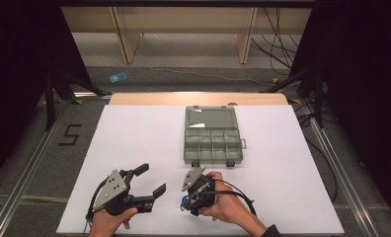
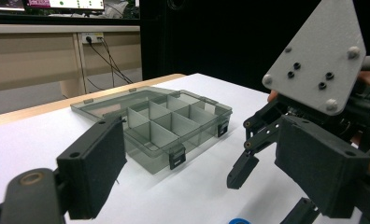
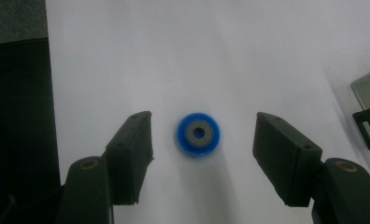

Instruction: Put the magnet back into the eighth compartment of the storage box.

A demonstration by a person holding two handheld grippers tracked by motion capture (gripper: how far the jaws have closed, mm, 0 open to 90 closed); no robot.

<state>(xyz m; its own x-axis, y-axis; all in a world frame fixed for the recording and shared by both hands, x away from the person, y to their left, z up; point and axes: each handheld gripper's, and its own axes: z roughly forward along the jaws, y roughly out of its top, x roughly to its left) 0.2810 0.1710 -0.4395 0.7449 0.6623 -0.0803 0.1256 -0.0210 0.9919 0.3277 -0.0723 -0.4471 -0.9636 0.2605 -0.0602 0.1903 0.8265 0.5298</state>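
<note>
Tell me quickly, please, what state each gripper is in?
Left gripper: open, holding nothing.
Right gripper: open, jaws either side of the small blue round wheel, not touching it.

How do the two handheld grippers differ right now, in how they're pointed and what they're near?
The left gripper lies level over bare white table, jaws spread wide, pointing toward the grey compartment box. The right gripper points straight down, jaws either side of a small blue ring without touching it. The left gripper's jaws have nothing between them; the right gripper's frame the ring. Both are black, hand-held, and carry a grey three-cornered plate.
</note>
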